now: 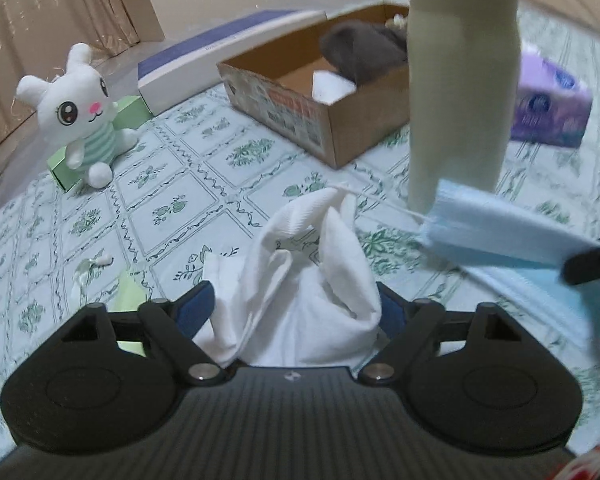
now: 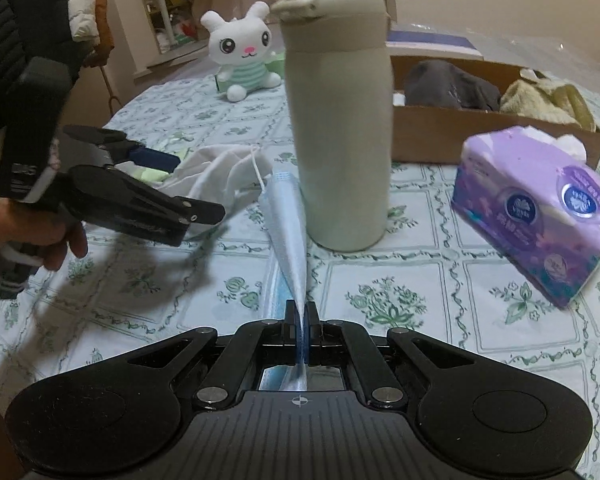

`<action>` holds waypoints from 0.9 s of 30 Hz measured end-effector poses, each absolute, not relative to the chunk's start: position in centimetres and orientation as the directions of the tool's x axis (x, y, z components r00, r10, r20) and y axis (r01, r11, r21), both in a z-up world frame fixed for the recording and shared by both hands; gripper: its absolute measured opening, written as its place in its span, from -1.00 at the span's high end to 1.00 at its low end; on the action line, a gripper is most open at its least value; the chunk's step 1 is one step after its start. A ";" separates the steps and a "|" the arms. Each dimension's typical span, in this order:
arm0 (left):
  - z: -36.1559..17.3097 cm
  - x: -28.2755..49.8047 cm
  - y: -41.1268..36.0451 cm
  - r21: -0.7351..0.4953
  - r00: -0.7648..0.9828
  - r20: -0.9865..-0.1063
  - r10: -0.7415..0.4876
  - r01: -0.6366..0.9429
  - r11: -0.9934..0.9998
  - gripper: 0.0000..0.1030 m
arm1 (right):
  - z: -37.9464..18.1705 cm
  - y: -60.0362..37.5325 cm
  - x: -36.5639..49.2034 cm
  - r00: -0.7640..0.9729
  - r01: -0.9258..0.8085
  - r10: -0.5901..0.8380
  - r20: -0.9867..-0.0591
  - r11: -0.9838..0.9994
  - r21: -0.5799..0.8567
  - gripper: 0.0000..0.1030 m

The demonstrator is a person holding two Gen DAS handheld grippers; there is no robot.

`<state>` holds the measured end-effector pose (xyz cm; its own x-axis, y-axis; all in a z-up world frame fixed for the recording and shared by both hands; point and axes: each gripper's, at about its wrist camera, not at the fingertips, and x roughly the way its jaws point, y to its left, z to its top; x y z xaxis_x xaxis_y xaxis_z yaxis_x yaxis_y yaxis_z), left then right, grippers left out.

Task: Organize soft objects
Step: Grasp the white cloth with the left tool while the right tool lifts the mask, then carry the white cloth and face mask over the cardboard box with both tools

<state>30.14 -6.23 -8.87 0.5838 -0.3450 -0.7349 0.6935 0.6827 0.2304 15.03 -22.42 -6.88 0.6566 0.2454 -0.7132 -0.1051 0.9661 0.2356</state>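
Note:
A crumpled white cloth [image 1: 300, 264] lies on the flowered tablecloth between the wide jaws of my left gripper [image 1: 296, 300], which stands open around it; its blue pads [image 1: 198, 308] flank the cloth. In the right wrist view the left gripper [image 2: 188, 184], held by a hand, straddles the same cloth [image 2: 220, 172]. My right gripper [image 2: 302, 312] is shut on a blue face mask [image 2: 288, 220], which hangs just right of the cloth [image 1: 500, 232]. A cardboard box [image 1: 340, 128] at the back holds a grey soft item [image 1: 360, 48] and a beige towel [image 2: 540, 100].
A tall pale bottle [image 2: 340, 120] stands just behind the mask, in front of the box. A purple tissue pack [image 2: 540, 208] sits at the right. A white plush rabbit [image 1: 80, 112] leans on a green box at the far left. A blue-and-white box lies behind.

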 end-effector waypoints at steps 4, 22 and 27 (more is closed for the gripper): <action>-9.6 30.8 -6.6 0.242 0.573 -0.759 -0.311 0.690 0.682 0.16 | -6.9 -22.5 14.4 0.648 -0.116 0.252 -0.719 0.965 0.234 0.98; -5.0 26.3 -2.0 0.011 0.553 -0.751 -0.361 0.558 0.830 0.85 | -6.1 -26.2 11.9 0.664 -0.031 0.102 -0.741 0.994 0.108 0.98; -4.3 24.8 -2.3 -0.035 0.547 -0.740 -0.392 0.550 0.834 0.85 | -5.3 -26.2 10.8 0.663 -0.055 0.158 -0.732 0.985 0.162 0.98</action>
